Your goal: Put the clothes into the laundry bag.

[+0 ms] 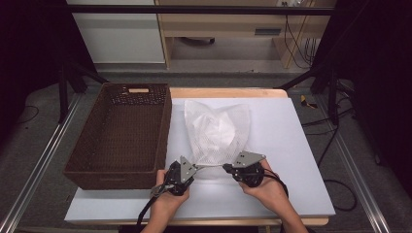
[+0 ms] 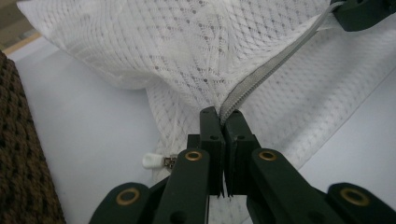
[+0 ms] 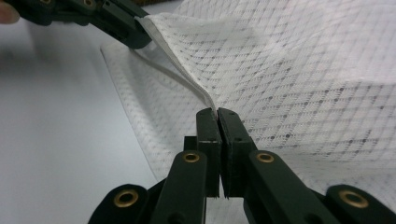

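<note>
Black and blunt, the jaws of my left gripper are clenched on the zipper edge of a white mesh laundry bag, the grey ribbed zipper tape running taut away from the tips. A small white zipper pull lies on the smooth pale mat just beside them. My right gripper is likewise clamped on the same hem, where the thin diamond-patterned netting folds into a seam. Between the two grippers the bag's near edge is lifted and stretched; its soft, puffed body rests on the mat, just right of a rectangular dark-brown woven basket.
</note>
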A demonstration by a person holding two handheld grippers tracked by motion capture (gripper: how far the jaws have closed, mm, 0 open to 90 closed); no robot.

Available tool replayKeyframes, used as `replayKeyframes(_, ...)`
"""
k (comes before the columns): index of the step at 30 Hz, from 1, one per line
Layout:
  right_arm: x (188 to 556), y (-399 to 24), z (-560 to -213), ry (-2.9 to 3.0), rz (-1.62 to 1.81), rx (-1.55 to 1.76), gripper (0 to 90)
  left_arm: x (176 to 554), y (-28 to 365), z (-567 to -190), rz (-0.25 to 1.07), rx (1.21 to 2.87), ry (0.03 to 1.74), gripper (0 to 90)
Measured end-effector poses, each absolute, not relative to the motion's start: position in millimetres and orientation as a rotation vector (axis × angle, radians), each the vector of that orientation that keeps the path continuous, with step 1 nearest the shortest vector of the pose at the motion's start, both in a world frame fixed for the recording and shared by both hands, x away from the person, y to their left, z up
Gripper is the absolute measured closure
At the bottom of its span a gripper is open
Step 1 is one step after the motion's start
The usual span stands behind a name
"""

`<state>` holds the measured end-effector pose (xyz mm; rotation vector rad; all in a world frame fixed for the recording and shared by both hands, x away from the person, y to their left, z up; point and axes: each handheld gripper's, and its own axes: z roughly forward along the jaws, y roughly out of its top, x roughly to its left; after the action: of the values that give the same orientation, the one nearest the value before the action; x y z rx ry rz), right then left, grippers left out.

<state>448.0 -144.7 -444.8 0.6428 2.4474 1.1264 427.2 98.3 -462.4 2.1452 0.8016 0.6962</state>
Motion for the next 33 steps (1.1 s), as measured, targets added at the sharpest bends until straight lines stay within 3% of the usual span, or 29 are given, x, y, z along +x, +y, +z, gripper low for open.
replayKeyframes(12, 452, -138, -458, 2.503, 1.053, 0.627, 88.4, 426, 100, -470, 0.67, 2.164, 0.803, 82.5)
replayKeyframes(19, 456, -135, -465, 2.522, 1.003, 0.624, 86.6, 417, 99, -465, 0.662, 2.147, 0.791, 63.4)
replayKeyframes(29, 455, -133, -470, 2.541, 0.981, 0.62, 70.2, 409, 103, -458, 0.618, 2.071, 0.818, 41.6)
replayKeyframes(33, 455, -133, -470, 2.535, 0.987, 0.652, 58.0, 410, 101, -461, 0.59, 2.048, 0.834, 36.1)
